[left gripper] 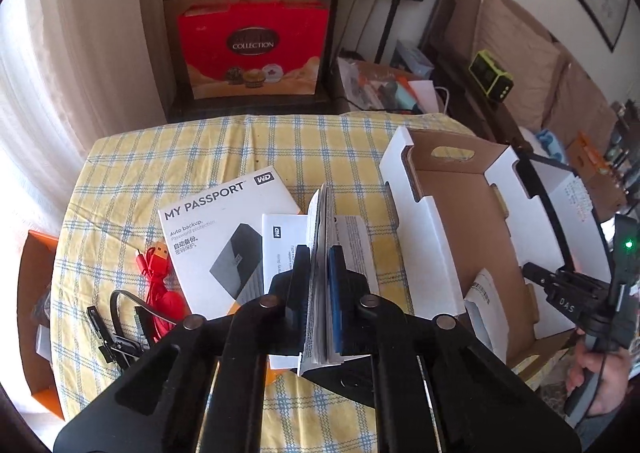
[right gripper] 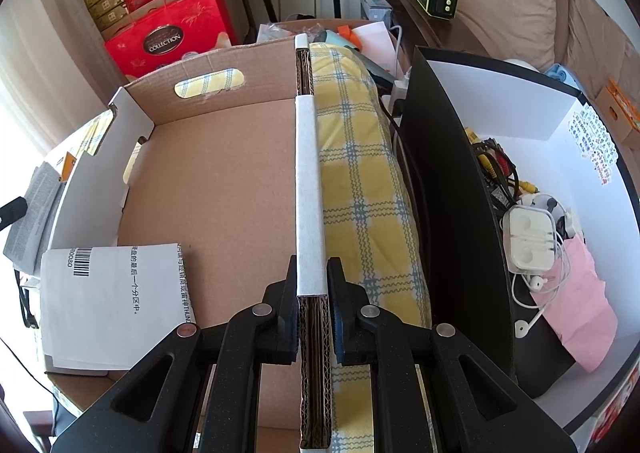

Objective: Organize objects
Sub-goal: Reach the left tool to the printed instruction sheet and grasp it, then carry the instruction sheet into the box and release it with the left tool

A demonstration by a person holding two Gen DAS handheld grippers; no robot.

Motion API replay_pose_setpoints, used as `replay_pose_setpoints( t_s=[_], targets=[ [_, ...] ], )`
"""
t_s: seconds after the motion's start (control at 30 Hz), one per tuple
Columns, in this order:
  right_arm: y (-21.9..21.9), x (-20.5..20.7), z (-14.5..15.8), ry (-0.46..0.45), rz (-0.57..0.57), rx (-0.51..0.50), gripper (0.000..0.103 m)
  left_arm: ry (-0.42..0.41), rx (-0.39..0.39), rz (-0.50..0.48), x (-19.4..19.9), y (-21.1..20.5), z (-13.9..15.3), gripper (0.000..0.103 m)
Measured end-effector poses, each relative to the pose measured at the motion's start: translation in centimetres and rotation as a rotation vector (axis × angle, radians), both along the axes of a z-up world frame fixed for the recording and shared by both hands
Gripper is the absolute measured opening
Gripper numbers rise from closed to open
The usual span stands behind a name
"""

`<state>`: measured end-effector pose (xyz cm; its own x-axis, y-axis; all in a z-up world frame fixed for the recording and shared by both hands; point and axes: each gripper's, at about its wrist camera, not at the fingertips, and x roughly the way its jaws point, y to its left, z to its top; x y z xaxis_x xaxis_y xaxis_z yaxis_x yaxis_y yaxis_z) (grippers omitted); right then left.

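Between left fingers [left gripper: 299,273], booklet [left gripper: 320,237] pinched upright, above checked tablecloth [left gripper: 200,145]

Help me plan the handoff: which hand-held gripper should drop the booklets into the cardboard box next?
Left. The left hand-held gripper is already shut on the booklets, beside the open cardboard box. The right hand-held gripper is shut on the box's right wall, probably steadying it.

Left gripper [left gripper: 320,265]: pitched steeply downward, jaws clamped on a thin booklet [left gripper: 320,237] held edge-up. Right gripper [right gripper: 313,277]: likewise pitched downward, jaws clamped on the cardboard box wall [right gripper: 306,189], a hand [left gripper: 600,381] grasping its handle
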<state>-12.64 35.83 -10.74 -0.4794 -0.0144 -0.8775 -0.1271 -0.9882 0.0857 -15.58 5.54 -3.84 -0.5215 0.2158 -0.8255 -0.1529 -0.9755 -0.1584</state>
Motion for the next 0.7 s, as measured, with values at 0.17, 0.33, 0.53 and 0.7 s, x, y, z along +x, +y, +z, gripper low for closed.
replay_pose_setpoints(
  t_s=[0.17,0.33,0.53,0.7],
  targets=[
    [0.0,0.0,0.0,0.003,-0.002,-0.003,0.011,0.014,0.058,0.005,0.3,-0.8,0.8,0.004],
    [0.0,0.1,-0.1,0.003,-0.001,-0.001,0.011,0.007,0.173,-0.019,0.9,-1.3,2.3,0.004],
    [0.0,0.1,-0.2,0.002,-0.001,0.001,0.011,0.029,0.245,-0.066,1.8,-0.4,4.6,0.004],
    [0.0,0.0,-0.1,0.002,-0.001,0.001,0.011,0.041,0.264,-0.135,2.7,1.7,5.9,0.004]
  ],
)
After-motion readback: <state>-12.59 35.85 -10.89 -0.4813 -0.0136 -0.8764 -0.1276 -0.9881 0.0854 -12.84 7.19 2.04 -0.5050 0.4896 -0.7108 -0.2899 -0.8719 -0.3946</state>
